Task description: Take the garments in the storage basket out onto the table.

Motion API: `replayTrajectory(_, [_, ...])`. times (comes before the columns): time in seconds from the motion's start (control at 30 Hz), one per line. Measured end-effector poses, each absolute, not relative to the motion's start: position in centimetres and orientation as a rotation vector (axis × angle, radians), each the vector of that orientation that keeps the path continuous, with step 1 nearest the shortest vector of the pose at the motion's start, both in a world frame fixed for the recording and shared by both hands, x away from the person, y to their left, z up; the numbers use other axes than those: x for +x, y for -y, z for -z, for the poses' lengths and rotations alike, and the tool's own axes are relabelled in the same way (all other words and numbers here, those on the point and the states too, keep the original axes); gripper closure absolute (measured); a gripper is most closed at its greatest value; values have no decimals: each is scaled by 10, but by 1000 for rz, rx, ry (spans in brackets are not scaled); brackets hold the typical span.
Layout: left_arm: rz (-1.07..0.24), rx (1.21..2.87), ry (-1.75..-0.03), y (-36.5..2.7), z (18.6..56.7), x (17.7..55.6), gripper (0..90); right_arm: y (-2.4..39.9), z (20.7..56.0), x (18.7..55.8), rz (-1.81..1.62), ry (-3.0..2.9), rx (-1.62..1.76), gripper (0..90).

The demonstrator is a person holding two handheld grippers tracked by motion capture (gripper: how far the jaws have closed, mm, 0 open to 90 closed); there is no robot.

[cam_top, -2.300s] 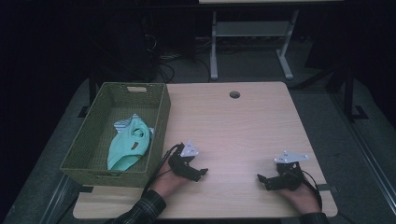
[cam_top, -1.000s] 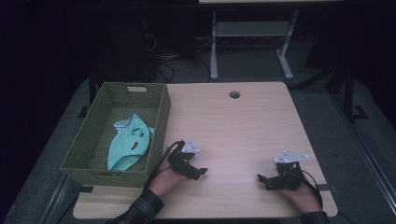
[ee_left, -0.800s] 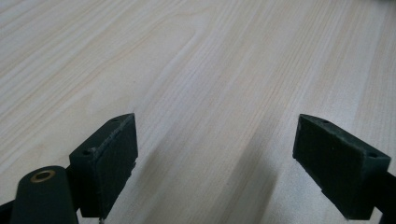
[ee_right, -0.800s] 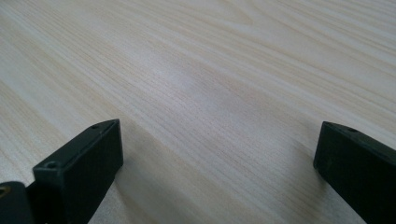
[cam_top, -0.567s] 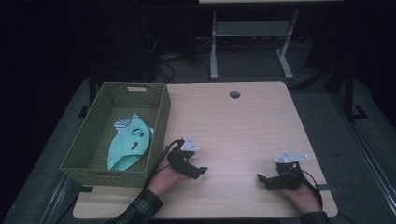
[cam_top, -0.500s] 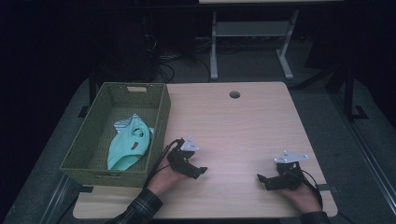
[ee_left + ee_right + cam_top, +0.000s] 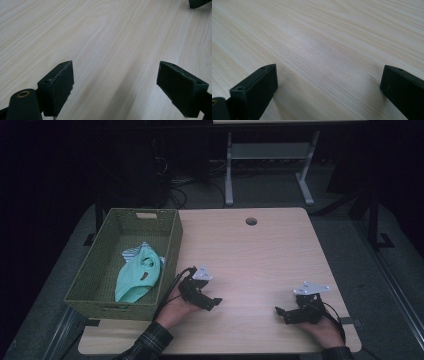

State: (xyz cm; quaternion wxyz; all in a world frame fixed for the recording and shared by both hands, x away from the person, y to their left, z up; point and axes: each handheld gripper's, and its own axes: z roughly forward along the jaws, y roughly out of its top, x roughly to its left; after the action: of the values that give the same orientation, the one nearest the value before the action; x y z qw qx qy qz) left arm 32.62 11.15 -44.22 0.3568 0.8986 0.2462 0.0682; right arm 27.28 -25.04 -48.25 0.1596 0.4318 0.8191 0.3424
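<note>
A teal garment (image 7: 137, 275) lies crumpled in the green woven basket (image 7: 97, 270) at the table's left side. My left gripper (image 7: 212, 302) rests low on the wooden table (image 7: 250, 260), just right of the basket, its jaws pointing right. In the left gripper view the left gripper (image 7: 115, 85) is open over bare wood. My right gripper (image 7: 280, 312) sits near the front right of the table, jaws pointing left. The right gripper (image 7: 327, 87) is open in its own view, with nothing between the fingers.
A round cable hole (image 7: 251, 221) is at the table's far edge. Beyond the table stand a metal frame (image 7: 265, 165) and cables on a dark floor. The other gripper's tip (image 7: 198, 3) shows at the top right of the left gripper view.
</note>
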Motion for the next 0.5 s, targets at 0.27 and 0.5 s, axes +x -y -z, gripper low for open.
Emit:
replayTrajectory(0.27, [-167, 2334, -627, -111, 440, 326, 137, 250, 482, 273, -978, -2340, 1234, 9])
replayTrajectory(0.5, [-157, 2339, -623, -111, 437, 327, 137, 250, 482, 273, -978, -2341, 1235, 9])
